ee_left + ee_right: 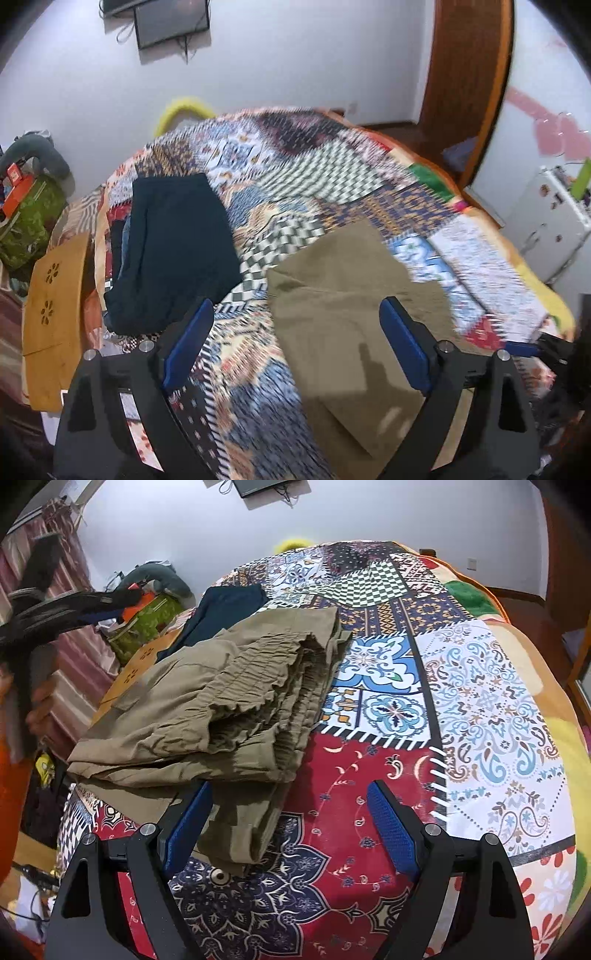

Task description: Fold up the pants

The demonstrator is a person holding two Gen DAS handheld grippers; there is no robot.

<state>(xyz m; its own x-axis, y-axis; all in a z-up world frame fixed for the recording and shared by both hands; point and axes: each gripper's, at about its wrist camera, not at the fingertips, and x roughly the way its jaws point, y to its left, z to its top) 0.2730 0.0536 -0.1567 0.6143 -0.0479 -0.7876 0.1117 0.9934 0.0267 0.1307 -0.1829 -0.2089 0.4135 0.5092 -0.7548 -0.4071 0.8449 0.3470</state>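
The khaki pants (236, 701) lie folded in a thick stack on the patchwork quilt (480, 701), beside a dark navy garment (173, 251). The right gripper (291, 823) hangs just before the stack, fingers spread, holding nothing. The left gripper (295, 339) hovers spread above the quilt, empty.

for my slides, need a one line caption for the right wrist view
Open right gripper hovers beside folded khaki pants on a patchwork bedspread.
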